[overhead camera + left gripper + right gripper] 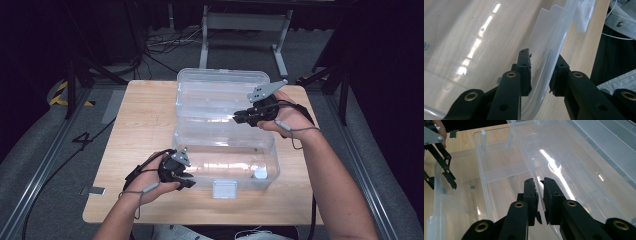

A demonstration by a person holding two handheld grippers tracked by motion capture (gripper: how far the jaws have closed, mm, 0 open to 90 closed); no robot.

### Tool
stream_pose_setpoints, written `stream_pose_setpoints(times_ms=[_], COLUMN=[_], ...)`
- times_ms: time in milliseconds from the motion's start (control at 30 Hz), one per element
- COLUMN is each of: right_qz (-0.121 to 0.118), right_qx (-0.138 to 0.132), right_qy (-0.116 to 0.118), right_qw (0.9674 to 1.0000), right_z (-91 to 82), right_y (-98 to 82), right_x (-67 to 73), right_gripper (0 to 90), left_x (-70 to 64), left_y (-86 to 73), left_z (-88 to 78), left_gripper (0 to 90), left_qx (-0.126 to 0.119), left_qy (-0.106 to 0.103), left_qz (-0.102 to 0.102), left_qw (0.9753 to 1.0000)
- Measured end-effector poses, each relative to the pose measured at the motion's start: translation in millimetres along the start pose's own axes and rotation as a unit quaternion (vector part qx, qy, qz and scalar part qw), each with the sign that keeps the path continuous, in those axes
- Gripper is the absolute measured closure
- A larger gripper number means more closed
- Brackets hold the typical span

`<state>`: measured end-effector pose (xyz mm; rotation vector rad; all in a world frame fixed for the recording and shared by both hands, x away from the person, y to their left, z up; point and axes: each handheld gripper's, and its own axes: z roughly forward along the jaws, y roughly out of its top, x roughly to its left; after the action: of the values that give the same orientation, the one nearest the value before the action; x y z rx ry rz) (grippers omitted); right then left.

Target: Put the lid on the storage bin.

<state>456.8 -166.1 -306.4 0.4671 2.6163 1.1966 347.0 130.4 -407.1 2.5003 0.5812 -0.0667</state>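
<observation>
Both black grippers pinch glossy clear plastic: the left gripper (540, 75) the box's (225, 160) curved wall, the right gripper (541, 192) its thin lid (220, 95).

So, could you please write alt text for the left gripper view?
The left gripper has its two black jaws either side of the clear plastic box's rim, near its white latch, on a wooden table.

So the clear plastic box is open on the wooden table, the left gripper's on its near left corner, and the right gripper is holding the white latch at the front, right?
Not quite. The right gripper is at the edge of the open lid, as the high view shows. The white latch hangs untouched. The clear plastic box, wooden table and left gripper are as you said.
</observation>
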Motion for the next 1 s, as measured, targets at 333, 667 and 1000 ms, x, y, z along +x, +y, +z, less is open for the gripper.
stream_pose_setpoints(times_ms=[333, 667, 1000], right_qz=[-0.016, -0.032, -0.039], right_qx=[-0.001, 0.000, 0.002], right_qy=[0.004, 0.000, 0.006], right_qw=[0.9999, 0.9995, 0.9992], right_z=[-5.7, -9.3, -12.8], right_y=[-1.1, -2.8, -4.4], right_x=[10.5, 19.2, 26.6], right_gripper=[81.1, 81.0, 80.9], left_x=[0.3, 0.4, 0.3], left_y=[0.0, 0.1, 0.1], left_z=[-0.1, -0.1, 0.1], left_gripper=[73.7, 73.6, 73.6], left_qx=[-0.001, -0.001, -0.001], left_qy=[0.000, -0.001, -0.002], left_qz=[-0.001, -0.001, -0.004], left_qw=[1.0000, 1.0000, 1.0000])
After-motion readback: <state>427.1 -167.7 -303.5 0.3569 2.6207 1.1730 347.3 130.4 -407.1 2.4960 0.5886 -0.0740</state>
